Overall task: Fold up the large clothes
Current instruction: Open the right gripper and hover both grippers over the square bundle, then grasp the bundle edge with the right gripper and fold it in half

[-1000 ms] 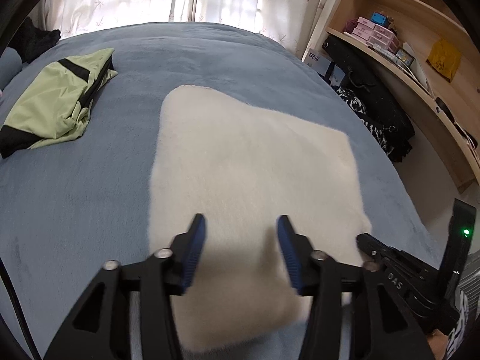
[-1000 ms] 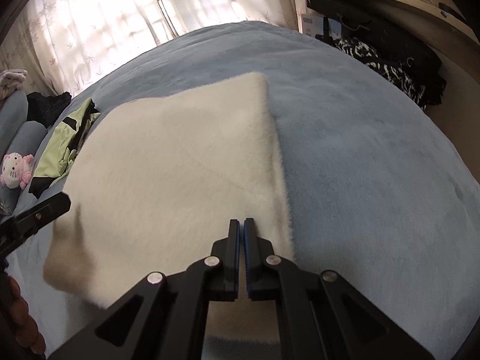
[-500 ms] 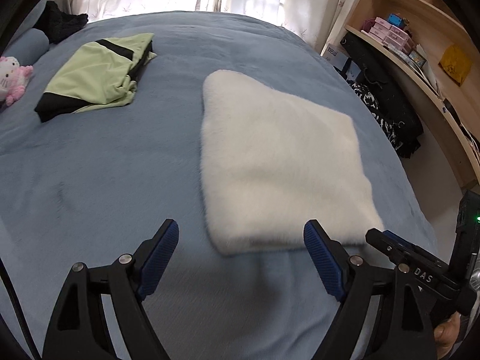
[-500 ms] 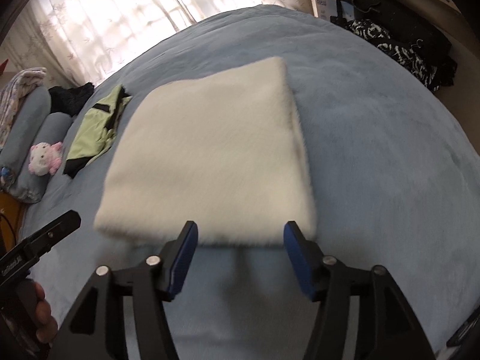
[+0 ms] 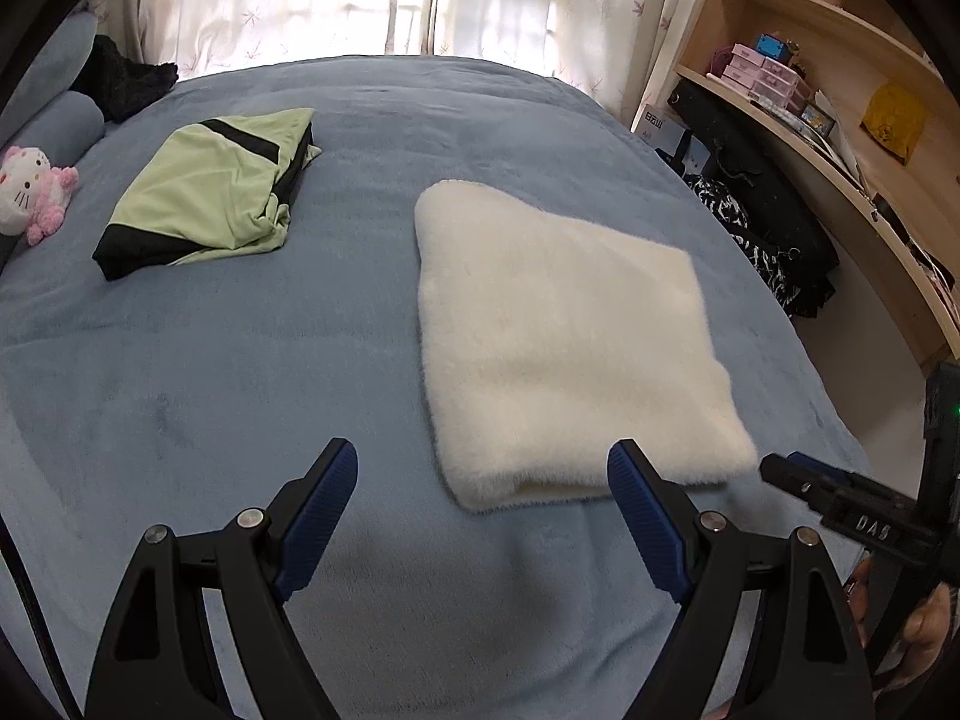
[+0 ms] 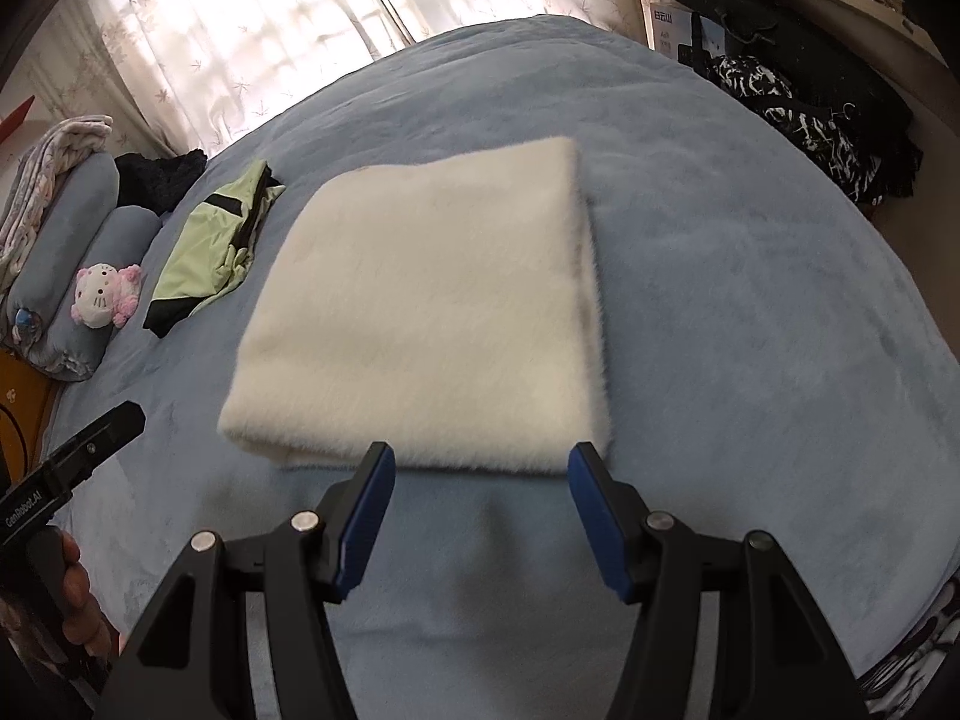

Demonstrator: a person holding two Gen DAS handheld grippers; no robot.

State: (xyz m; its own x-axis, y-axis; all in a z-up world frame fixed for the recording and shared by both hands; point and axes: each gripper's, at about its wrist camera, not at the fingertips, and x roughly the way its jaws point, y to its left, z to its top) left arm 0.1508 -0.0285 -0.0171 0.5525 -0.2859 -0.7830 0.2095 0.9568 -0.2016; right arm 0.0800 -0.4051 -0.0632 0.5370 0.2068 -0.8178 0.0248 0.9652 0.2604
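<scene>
Now both grippers are hanging free above the bed, each with its fingers spread and nothing between them. The left gripper (image 5: 483, 507) is showing its blue fingers (image 5: 321, 519) set wide apart over bare blue bedcover; the right gripper (image 6: 480, 516) is holding its fingers (image 6: 591, 519) moderately apart. The left gripper's fingers stand no wider than half a second back, and the right gripper's likewise.

Just beyond the fingertips the cream fleece garment (image 6: 432, 312) is lying flat on the bed (image 6: 750, 300) as a tidy, roughly square packet, its near edge just ahead of the right gripper's fingers and just ahead and to the right of the left gripper's. Layered edges are showing along its right side, so it is reading as folded over more than once. Judging by that, the folding of this piece is looking finished, with both grippers let go of it and clear of the cloth.

Farther out, ahead and to the left of the fingers, a light green and black garment (image 5: 210, 204) is lying loosely bunched, well apart from the cream packet; it is likely the next piece to straighten and fold. A dark garment (image 5: 126, 81) is sitting farther still, by the pillows, beside a pink and white plush toy (image 5: 33, 192).

Off to the right of the fingers, wooden shelves (image 5: 840, 60) are carrying small pink boxes (image 5: 759, 75) and books; what the boxes are holding cannot be told.
</scene>
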